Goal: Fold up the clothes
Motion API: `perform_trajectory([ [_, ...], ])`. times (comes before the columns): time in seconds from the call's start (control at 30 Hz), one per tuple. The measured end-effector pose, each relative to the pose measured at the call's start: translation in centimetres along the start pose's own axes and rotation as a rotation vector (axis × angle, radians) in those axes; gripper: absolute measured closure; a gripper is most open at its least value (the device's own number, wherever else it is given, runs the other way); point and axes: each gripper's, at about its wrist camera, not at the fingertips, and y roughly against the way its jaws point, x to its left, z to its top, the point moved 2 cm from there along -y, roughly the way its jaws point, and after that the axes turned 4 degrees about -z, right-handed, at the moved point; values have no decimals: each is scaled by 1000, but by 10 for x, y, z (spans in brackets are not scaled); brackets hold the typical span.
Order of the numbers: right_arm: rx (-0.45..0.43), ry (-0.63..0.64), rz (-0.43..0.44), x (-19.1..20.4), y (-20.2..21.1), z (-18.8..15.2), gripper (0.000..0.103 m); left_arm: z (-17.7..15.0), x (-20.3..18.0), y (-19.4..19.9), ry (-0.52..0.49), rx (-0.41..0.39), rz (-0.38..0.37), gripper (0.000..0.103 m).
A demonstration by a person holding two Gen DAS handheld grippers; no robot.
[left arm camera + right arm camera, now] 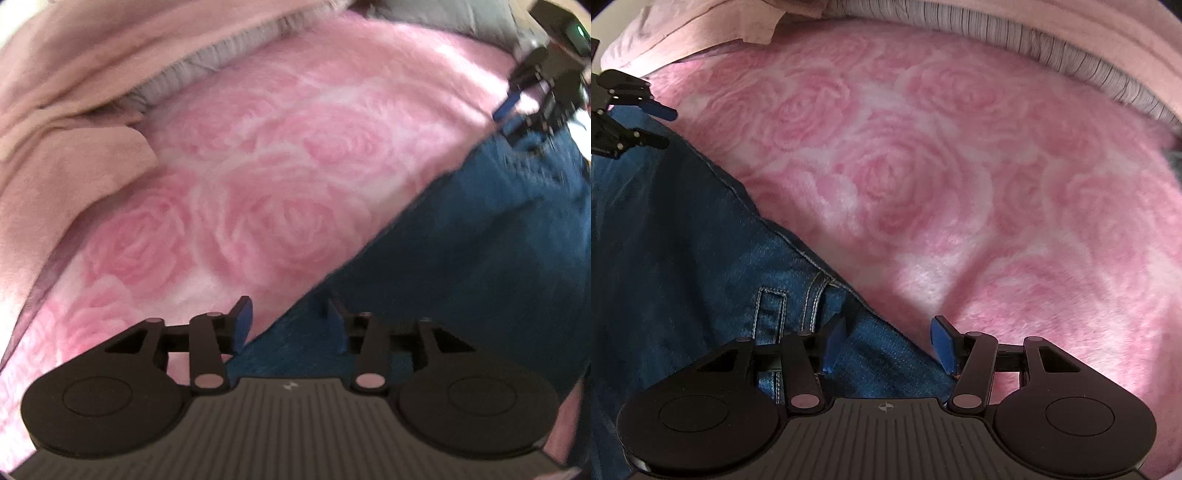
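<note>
Blue jeans [676, 229] lie on a rose-patterned pink blanket [923, 166]. Left gripper [290, 325] and right gripper [890, 343] hover over the jeans' edge, jaws apart, empty.

Jeans [683, 229] lie flat on a blanket [923, 166]; in the right wrist view they fill the lower left, their edge running diagonally, the blanket spreading to the right and beyond; the right gripper [890, 345] straddles that edge, the left gripper [646, 125] over the jeans' far end at upper left; a bedding pile [74, 92] lies on the blanket's far side; in the left wrist view the jeans lie to the right.
</note>
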Motion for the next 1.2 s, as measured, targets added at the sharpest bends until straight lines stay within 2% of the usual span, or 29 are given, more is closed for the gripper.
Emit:
perform_trajectory([
  [0.03,5,2,8,1,-1,-1,49,-3,2,-5,-8,20,-14,60],
  [0.07,5,12,7,3,0,-2,54,-6,3,-8,-10,25,-26,61],
  [0.1,5,23,6,6,0,-3,78,-8,5,-9,-2,19,-38,63],
  [0.13,4,29,-1,8,2,-4,86,-9,6,-9,4,13,-51,67],
  [0.17,-4,33,-18,11,5,-6,93,-9,6,-7,7,8,-65,86],
  [0.2,-17,45,-32,14,9,-8,96,-9,4,-5,-1,1,-60,93],
  [0.3,-77,64,-105,28,30,-14,100,-12,-11,10,-44,-35,7,99],
  [0.4,-155,97,-204,51,61,-24,100,-19,-26,44,-20,-111,68,99],
  [0.47,-216,121,-267,72,90,-36,100,-29,-35,78,41,-170,76,99],
  [0.53,-266,130,-312,95,122,-53,100,-47,-49,121,128,-224,50,100],
  [0.6,-288,149,-346,125,152,-78,101,-72,-70,156,214,-244,7,100],
  [0.67,-268,154,-359,157,175,-109,101,-101,-94,183,298,-231,-42,100],
  [0.73,-220,159,-361,190,188,-143,101,-134,-121,193,392,-178,-84,99],
  [0.87,-17,213,-409,250,169,-210,100,-196,-173,194,581,-33,-160,97],
  [0.93,101,240,-436,278,157,-241,91,-216,-195,189,645,44,-193,97],
  [1.0,184,203,-457,288,148,-257,76,-225,-205,195,679,41,-224,94],
  [1.03,191,153,-460,289,148,-261,70,-229,-206,199,700,27,-238,92],
  [1.07,161,61,-451,287,153,-262,57,-234,-205,203,728,16,-245,88],
  [1.1,124,-55,-438,281,159,-262,49,-240,-200,204,769,8,-230,82],
  [1.2,9,-460,-355,251,173,-261,48,-267,-174,206,953,-12,-135,80],
])
